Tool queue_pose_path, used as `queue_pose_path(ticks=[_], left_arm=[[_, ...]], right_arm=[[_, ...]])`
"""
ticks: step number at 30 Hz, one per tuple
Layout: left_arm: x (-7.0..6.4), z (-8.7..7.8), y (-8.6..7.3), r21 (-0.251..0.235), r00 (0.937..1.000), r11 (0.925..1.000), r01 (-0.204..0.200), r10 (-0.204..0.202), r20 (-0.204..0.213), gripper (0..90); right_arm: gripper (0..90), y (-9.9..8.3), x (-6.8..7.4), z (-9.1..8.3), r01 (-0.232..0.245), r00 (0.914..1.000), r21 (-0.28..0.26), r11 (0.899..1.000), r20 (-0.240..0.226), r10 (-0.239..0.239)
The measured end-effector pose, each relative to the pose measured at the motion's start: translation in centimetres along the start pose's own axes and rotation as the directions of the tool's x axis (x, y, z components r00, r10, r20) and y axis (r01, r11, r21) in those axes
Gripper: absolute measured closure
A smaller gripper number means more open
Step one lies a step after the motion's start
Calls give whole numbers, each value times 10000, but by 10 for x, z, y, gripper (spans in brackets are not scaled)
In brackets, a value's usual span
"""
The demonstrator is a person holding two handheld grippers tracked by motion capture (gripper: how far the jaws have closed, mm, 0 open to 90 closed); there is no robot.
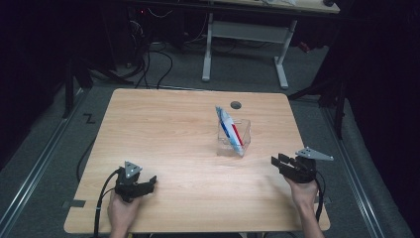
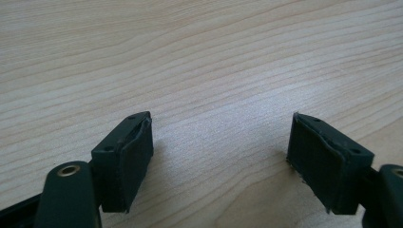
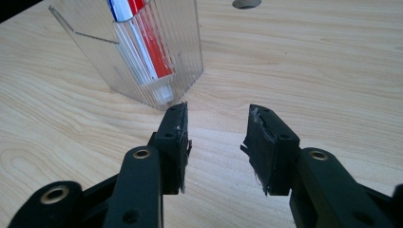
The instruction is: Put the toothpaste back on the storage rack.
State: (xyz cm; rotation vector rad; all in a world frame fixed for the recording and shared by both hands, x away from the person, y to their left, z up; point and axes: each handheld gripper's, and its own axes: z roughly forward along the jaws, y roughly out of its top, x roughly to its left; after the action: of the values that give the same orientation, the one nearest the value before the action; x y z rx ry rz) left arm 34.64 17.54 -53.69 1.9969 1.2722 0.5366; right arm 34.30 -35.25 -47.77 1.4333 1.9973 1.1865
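Note:
A clear ribbed plastic holder [image 1: 233, 138] stands right of the table's middle, with white markers [image 1: 229, 130] bearing blue and red caps or bands leaning in it. The right gripper view has the holder [image 3: 142, 61] just beyond my right gripper [image 3: 216, 142], whose jaws stand open with nothing between them. In the high view that right gripper [image 1: 280, 161] sits at the right edge, pointing left toward the holder. My left gripper [image 1: 151, 182] rests low over the near-left of the table; its jaws [image 2: 221, 156] are spread wide over bare wood.
The light wooden table [image 1: 163, 134] has a round cable hole [image 1: 236, 105] near its far edge, behind the holder. Beyond the table stand another desk's white legs [image 1: 208, 49] and floor cables. A black cable trails from each gripper off the near edge.

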Motion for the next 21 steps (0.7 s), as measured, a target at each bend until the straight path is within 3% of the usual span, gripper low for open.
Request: queue_pose_path(ticks=[3,5,12,21], left_arm=[[0,0,0,0,10000,10000,-1,1,-1,239],[0,0,0,1,10000,10000,-2,2,-1,239],[0,0,0,4,10000,10000,-3,3,-3,239],[0,0,0,5,10000,10000,-2,2,-4,239]], right_arm=[[590,-3,2,3,56,10000,134,9999,67,-57],[585,-5,4,6,321,9991,285,9991,261,-328],[567,-9,16,16,921,9951,715,9932,307,-945],[535,-18,17,31,931,9943,1080,9898,418,-981]])
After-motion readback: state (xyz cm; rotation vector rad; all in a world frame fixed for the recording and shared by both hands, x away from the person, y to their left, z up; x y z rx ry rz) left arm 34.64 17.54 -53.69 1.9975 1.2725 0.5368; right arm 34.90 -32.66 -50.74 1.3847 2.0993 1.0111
